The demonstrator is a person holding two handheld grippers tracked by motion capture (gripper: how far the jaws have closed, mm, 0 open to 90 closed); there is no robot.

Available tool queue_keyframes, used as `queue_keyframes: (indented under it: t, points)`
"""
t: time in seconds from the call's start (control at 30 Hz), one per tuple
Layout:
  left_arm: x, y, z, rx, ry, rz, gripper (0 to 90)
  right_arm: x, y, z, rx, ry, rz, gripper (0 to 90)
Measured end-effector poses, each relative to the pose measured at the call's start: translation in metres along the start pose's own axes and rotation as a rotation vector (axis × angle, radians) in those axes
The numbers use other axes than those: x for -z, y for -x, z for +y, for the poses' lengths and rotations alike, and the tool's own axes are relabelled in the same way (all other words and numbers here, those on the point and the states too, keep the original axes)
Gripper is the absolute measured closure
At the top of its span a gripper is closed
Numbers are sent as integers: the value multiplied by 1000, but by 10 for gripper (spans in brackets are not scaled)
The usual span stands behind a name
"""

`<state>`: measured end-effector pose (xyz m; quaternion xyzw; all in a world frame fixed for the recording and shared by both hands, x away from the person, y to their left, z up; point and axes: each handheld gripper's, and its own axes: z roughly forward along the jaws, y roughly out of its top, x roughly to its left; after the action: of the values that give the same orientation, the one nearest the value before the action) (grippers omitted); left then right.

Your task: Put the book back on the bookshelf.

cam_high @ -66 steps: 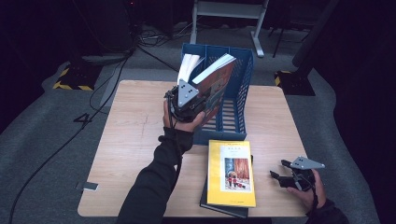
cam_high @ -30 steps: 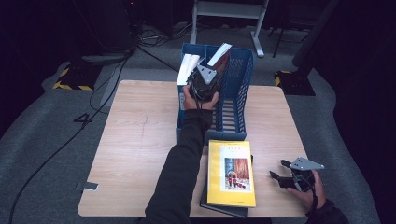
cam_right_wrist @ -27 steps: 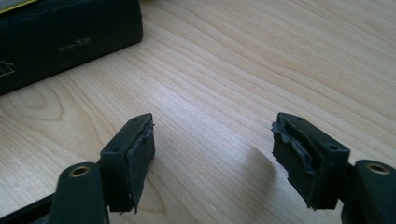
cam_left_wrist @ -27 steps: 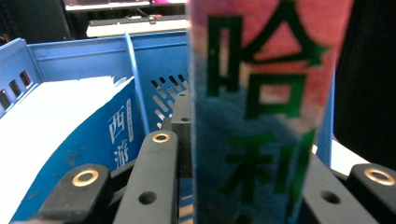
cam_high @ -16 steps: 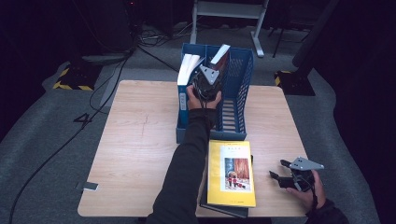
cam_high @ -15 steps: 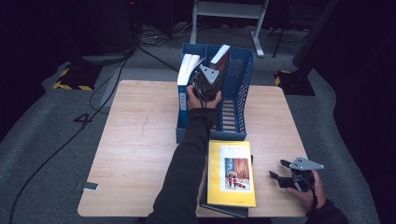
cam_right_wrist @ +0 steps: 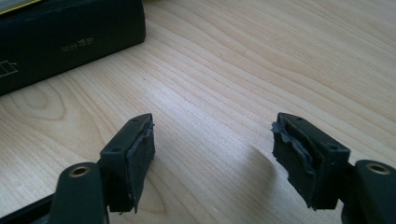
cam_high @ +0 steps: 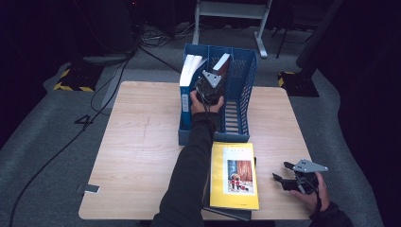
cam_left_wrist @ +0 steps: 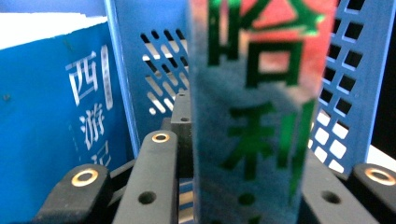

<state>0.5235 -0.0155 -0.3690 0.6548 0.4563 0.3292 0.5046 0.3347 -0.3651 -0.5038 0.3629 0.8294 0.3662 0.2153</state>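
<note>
— What have your left fingers (cam_left_wrist: pixel 243 196) got hold of?

— A book (cam_left_wrist: pixel 254 107), clamped by its spine. My two black jaws press on it from either side, so they stand only as wide as the book is thick. Up close the spine is dark at the bottom and red toward the top, with big shiny green Chinese characters running down it. It is blurred this near, so I can't read more.

— And where is that book?

— From the high view it stands tilted in the middle slot of the blue file rack (cam_high: pixel 246 71), its white page edges up and leaning toward the rack's right wall. My left gripper (cam_high: pixel 209 87) sits on it at the near edge. The perforated blue divider is just beside the spine on both sides.

— Anything next to it?

— A thick blue book (cam_left_wrist: pixel 51 135) with white Chinese lettering in the slot to the left, white pages showing on top.

— Your right fingers (cam_right_wrist: pixel 217 154)?

— Wide apart, nothing between them, low over the bare wooden tabletop (cam_right_wrist: pixel 233 70) near its right front corner. A dark book's edge (cam_right_wrist: pixel 70 37) lies off to their left; in the high view it sits under a yellow book (cam_high: pixel 234 175), lying flat in front of the rack.
</note>
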Motion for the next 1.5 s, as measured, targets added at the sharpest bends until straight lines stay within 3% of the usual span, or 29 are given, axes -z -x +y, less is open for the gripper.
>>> queue_keyframes:
  t: [0.33,0.9,1.5]
  points:
    - [5,-2,-9,-2,-3,-22,738,0,0,0,-3,-2,3,295]
    - [27,-3,-24,-65,-23,-74,731,-1,1,1,-5,-2,5,293]
    - [38,-3,-34,-88,-39,-99,725,-1,0,1,-9,-3,2,291]
